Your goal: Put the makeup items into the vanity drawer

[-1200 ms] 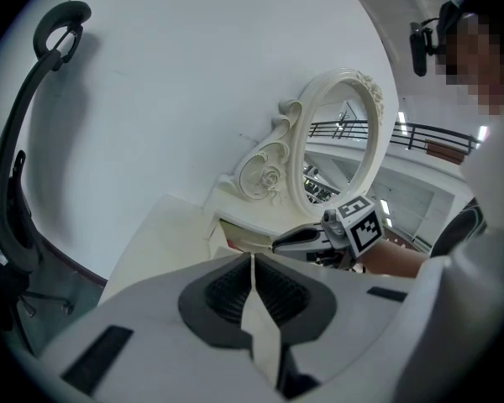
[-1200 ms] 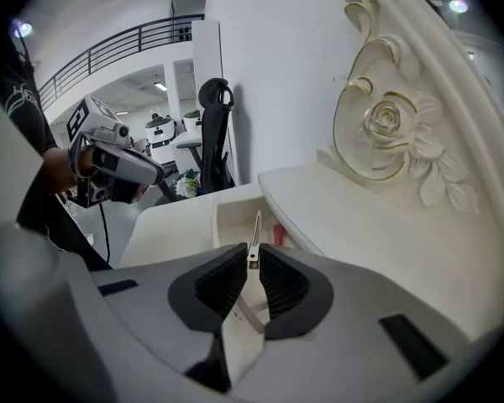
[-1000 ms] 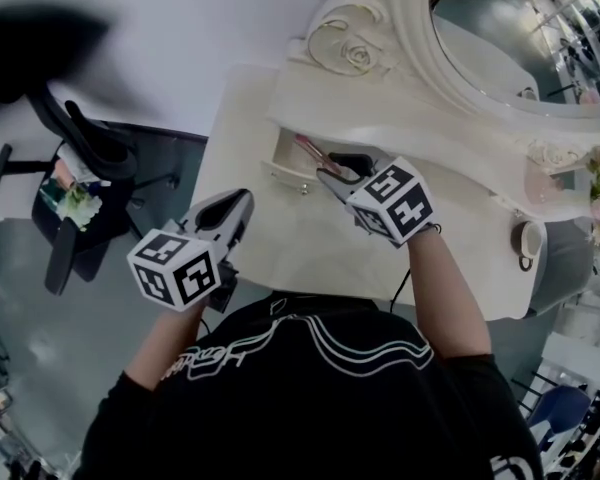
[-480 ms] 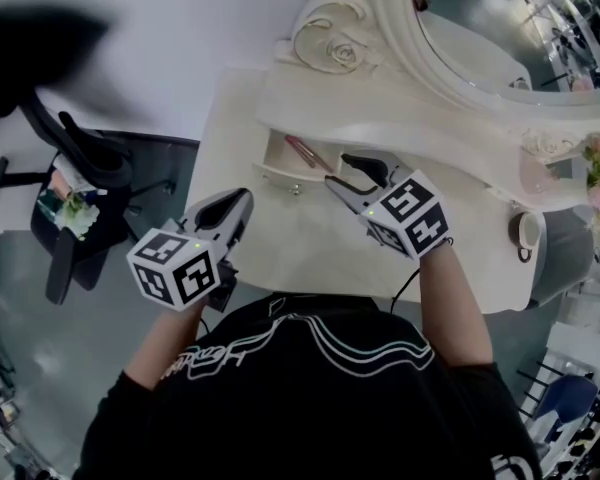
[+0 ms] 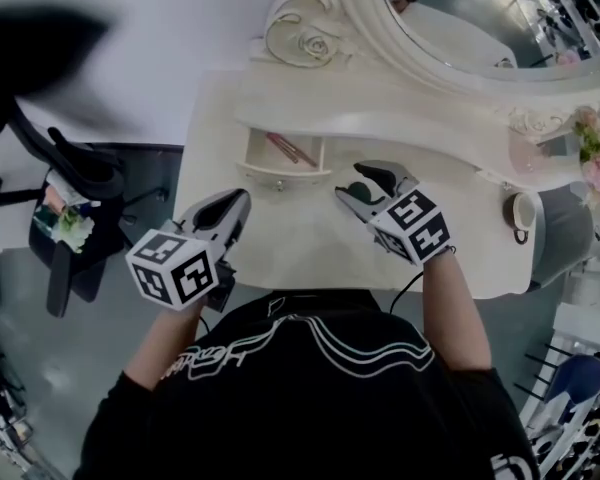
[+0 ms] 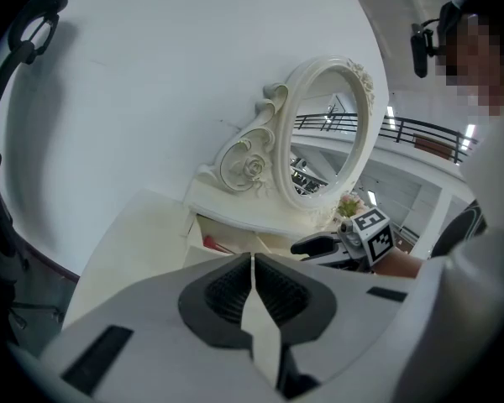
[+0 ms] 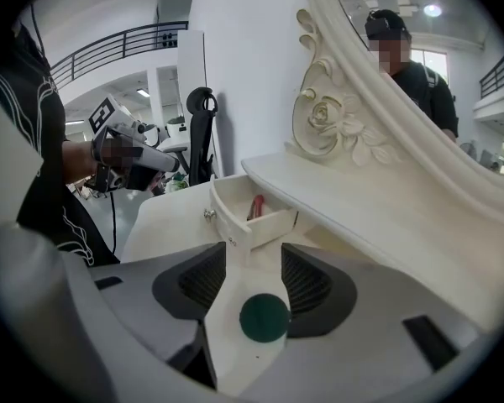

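Observation:
The cream vanity's small drawer (image 5: 284,156) stands open with a slim pink-red makeup item (image 5: 291,149) lying inside it. The right gripper view also shows the drawer (image 7: 250,217) and the red item (image 7: 256,206). A dark green round compact (image 5: 358,190) lies on the tabletop to the right of the drawer. My right gripper (image 5: 348,180) is open around it. Its jaws have just been opening, and the compact (image 7: 264,318) sits between them untouched. My left gripper (image 5: 238,200) hovers shut and empty at the table's front left edge; its jaws (image 6: 252,263) meet.
An oval mirror (image 5: 460,28) in a carved frame rises behind the vanity shelf (image 5: 400,123). A cup (image 5: 525,230) and pink flowers (image 5: 595,158) sit at the table's right end. A black office chair (image 5: 70,168) stands on the floor to the left.
My right gripper has drawn back from the open drawer and moved right, over the green compact, with its jaws spread wider. The left gripper has barely shifted.

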Available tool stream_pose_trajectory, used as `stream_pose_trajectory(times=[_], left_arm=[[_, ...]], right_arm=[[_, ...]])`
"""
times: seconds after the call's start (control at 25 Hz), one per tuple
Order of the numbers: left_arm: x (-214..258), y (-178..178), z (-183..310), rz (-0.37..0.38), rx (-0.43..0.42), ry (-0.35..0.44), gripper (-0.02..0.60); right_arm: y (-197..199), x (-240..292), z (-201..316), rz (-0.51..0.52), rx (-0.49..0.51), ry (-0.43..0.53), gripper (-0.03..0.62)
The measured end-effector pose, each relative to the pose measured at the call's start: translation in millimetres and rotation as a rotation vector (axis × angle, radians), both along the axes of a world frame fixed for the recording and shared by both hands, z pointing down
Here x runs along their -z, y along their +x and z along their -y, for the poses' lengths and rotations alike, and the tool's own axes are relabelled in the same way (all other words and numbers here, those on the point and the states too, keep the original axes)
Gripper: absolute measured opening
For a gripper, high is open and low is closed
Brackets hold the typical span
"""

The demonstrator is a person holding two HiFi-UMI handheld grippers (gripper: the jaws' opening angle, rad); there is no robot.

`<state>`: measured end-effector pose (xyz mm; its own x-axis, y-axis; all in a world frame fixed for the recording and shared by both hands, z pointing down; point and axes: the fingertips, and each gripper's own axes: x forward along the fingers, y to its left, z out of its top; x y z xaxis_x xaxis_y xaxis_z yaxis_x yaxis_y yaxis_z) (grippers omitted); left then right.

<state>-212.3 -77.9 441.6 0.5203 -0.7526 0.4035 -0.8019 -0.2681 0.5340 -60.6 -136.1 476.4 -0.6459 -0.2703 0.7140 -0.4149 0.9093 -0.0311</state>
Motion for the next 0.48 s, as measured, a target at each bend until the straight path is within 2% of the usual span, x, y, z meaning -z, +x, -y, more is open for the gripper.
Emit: stream_pose_trajectory(times=[0.28, 0.48], left_arm=[[0, 17, 3, 0.004, -0.04, 0.0, 0.032], [-2, 28, 2, 0.007, -0.063, -0.007, 0.032]], right_arm=[[32, -27, -8, -0.041, -0.064, -0.039, 0.224], [42, -45, -13, -0.055, -0.086, -0.064, 0.249]])
